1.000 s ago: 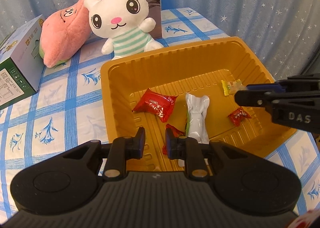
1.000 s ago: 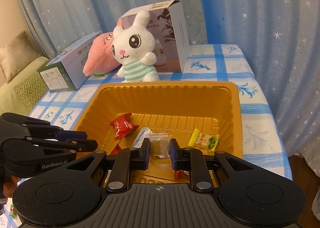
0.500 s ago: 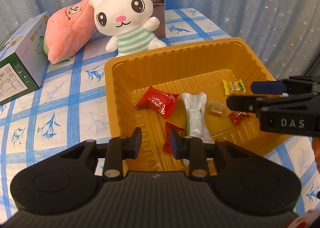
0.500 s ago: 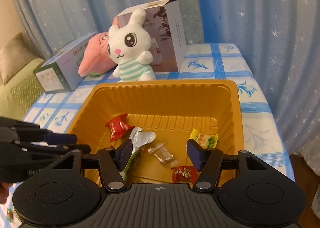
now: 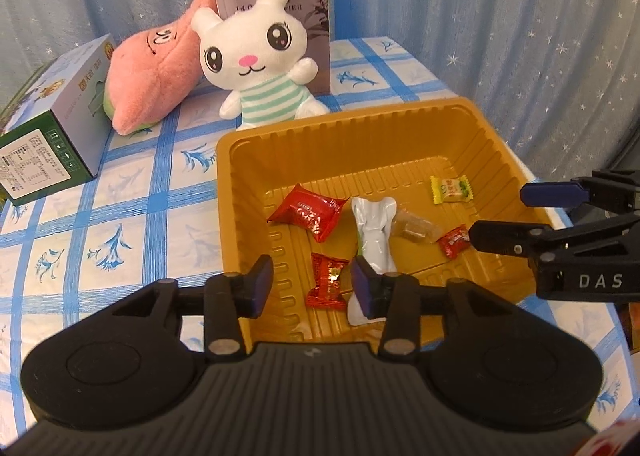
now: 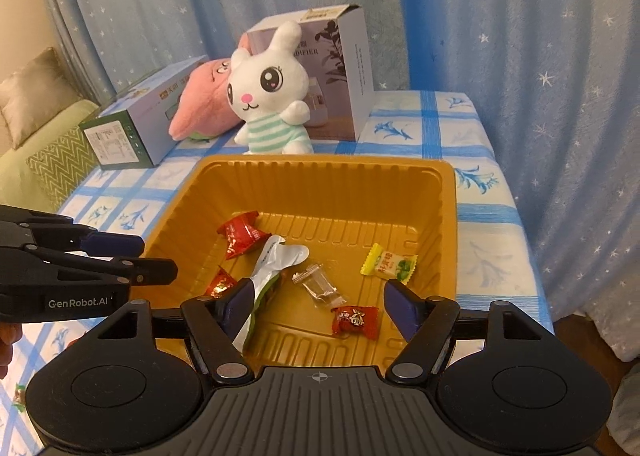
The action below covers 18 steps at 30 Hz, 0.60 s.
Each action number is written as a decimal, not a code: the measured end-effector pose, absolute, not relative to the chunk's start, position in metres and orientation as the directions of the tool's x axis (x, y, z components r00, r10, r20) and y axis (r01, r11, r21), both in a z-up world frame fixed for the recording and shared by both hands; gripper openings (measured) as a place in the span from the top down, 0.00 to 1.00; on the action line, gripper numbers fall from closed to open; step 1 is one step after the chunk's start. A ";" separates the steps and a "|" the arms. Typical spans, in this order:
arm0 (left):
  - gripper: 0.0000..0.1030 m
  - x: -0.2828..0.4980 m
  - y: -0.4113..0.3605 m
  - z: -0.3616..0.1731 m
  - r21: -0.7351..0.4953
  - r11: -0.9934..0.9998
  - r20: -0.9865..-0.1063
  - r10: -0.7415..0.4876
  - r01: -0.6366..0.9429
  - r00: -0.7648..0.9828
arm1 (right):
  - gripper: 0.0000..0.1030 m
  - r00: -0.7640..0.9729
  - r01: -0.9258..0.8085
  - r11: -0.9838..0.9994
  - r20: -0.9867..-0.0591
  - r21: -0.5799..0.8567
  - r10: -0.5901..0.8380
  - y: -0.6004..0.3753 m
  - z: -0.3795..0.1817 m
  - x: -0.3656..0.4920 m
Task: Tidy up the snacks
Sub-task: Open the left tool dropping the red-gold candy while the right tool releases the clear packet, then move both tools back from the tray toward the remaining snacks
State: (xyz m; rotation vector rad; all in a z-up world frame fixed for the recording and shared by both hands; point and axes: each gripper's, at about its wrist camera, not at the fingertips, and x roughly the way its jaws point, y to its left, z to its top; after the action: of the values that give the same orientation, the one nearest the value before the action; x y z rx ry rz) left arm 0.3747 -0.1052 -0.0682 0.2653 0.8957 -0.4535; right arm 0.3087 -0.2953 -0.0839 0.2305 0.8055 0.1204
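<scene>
Jaws on both grippers are spreading, nothing pinched: my left gripper (image 5: 312,282) frames a small red candy (image 5: 326,280) already lying in the gold tray (image 5: 404,123), my right gripper (image 6: 318,306) frames a clear-wrapped sweet (image 6: 320,286) and another red one (image 6: 355,320). To finish the release well, I judge, lift clear before swinging away so no wrapper catches. A silver pouch (image 5: 374,234) sits mid-tray, a yellow candy (image 5: 450,189) at two o'clock. Beyond the tray on the surface (image 5: 132,191), at twelve, a plush rabbit (image 5: 260,63); boxes and a pink plush at ten. Each gripper crowds the other's flank.
</scene>
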 end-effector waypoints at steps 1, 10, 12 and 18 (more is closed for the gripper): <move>0.58 0.372 -0.105 -0.066 0.034 0.875 -0.795 -0.269 0.483 0.543 | 0.30 0.690 -0.023 0.968 -0.696 0.250 0.196 -0.295 -0.081 0.306; 0.52 0.337 -0.098 -0.041 0.016 0.892 -0.769 -0.277 0.451 0.576 | 0.30 0.716 -0.057 0.965 -0.663 0.257 0.218 -0.295 -0.058 0.277; 0.51 0.327 -0.094 -0.036 0.009 0.898 -0.764 -0.278 0.440 0.583 | 0.30 0.724 -0.067 0.963 -0.652 0.260 0.226 -0.295 -0.052 0.269; 0.50 0.291 -0.078 -0.017 -0.012 0.917 -0.743 -0.276 0.400 0.610 | 0.29 0.736 -0.098 0.959 -0.630 0.265 0.249 -0.293 -0.041 0.243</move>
State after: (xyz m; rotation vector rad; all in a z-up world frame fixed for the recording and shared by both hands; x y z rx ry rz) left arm 0.2914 -0.0784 -0.0173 0.1612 0.8274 -0.3917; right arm 0.2433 -0.2925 -0.0408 0.2204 0.7207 0.1922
